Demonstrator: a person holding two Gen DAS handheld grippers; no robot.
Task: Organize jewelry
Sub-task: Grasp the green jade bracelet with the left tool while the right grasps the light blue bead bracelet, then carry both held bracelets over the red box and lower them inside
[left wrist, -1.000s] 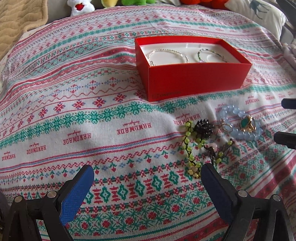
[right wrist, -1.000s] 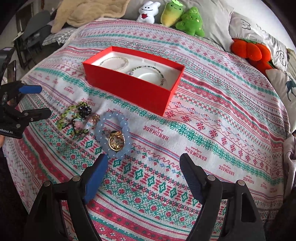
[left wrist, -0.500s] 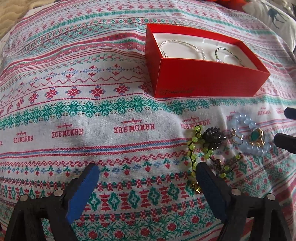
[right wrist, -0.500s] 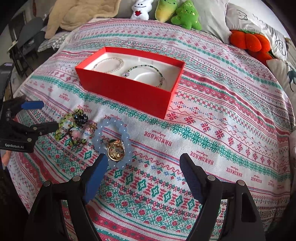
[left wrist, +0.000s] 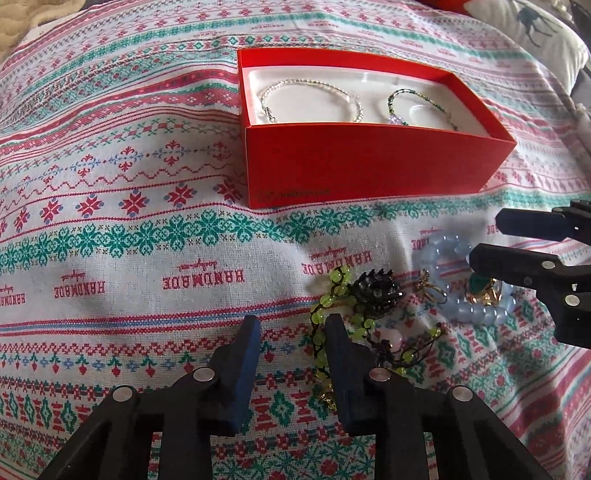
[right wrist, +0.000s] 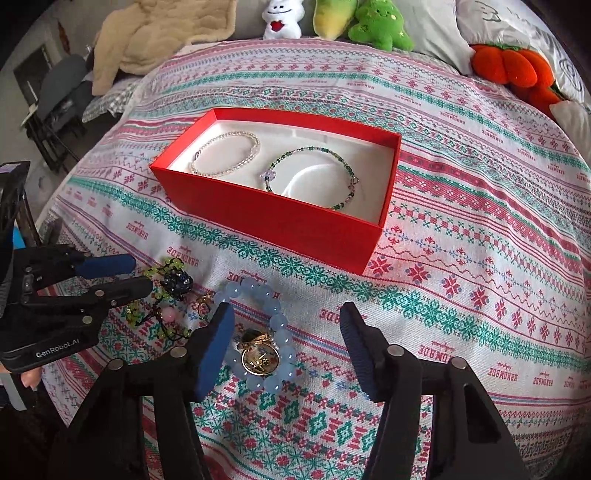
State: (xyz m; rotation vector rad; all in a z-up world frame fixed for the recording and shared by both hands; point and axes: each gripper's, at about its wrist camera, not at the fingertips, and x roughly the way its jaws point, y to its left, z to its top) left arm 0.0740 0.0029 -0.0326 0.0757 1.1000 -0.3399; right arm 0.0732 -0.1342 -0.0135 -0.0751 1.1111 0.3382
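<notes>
Two bracelets are already laid in the red box [right wrist: 275, 206]; a blue bead bracelet [right wrist: 275, 321], rings and a green bead bracelet [left wrist: 334, 291] remain on the bedspread [right wrist: 461, 258]. Nothing is gripped: the left claw [left wrist: 291, 325] and right claw [right wrist: 288, 321] are closing over them.

An open box [right wrist: 266, 218] sits on the bed [right wrist: 461, 258], with two bracelets inside it side by side: one [right wrist: 225, 153] in the left part, the other [right wrist: 314, 177] to its right. In front of the box, toward its left end, a small heap of jewelry lies on the bedspread: a tangled beaded strand [right wrist: 162, 299] on the left, and just right of it a ring of large beads [right wrist: 258, 336] with a round pendant [right wrist: 258, 360] inside the loop. Plush toys [right wrist: 332, 18] line the far edge of the bed.
</notes>
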